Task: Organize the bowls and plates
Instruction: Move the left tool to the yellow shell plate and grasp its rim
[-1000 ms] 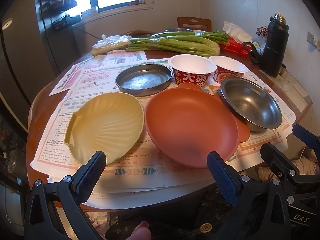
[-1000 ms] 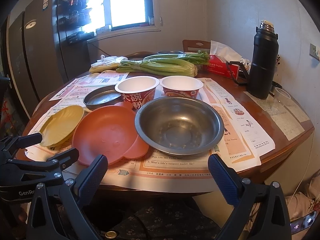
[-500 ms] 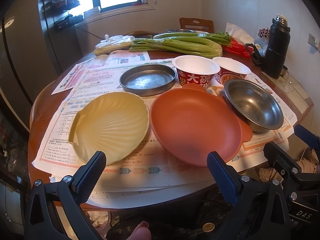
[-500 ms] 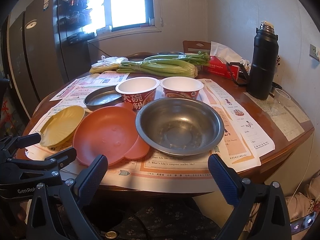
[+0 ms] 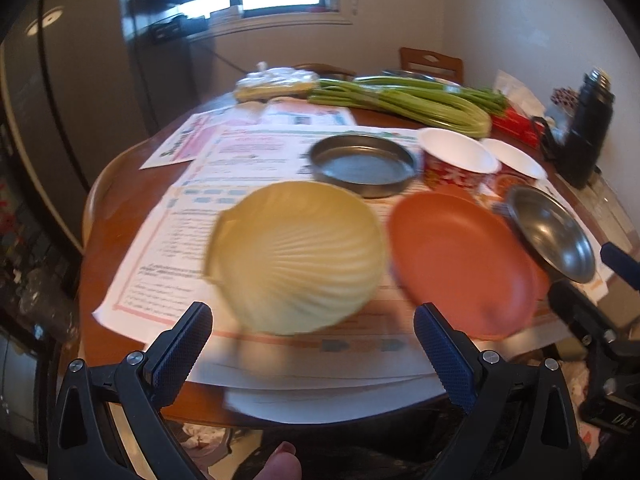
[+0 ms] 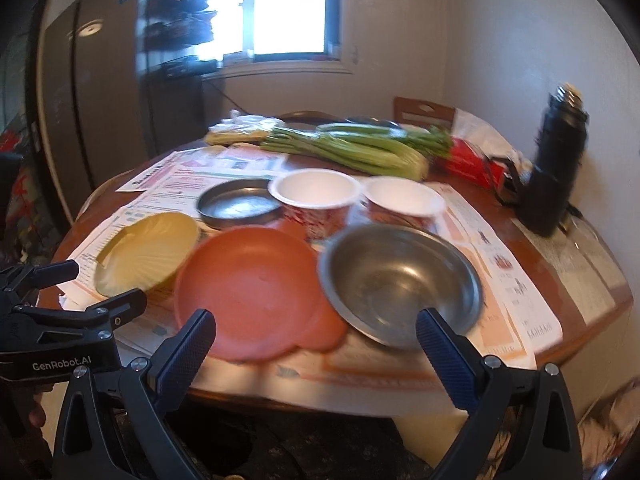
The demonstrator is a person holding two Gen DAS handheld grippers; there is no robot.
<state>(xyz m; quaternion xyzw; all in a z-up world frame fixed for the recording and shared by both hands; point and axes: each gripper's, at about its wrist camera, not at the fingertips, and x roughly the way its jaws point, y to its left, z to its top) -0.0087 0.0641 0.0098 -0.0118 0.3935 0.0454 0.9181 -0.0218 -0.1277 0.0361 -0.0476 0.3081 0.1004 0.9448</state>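
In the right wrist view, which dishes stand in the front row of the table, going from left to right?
Yellow shell plate → orange plate → steel bowl.

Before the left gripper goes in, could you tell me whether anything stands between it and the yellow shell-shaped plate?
Nothing visible does. The left gripper is open at the table's near edge, and only bare printed paper lies between its fingers and the yellow shell-shaped plate.
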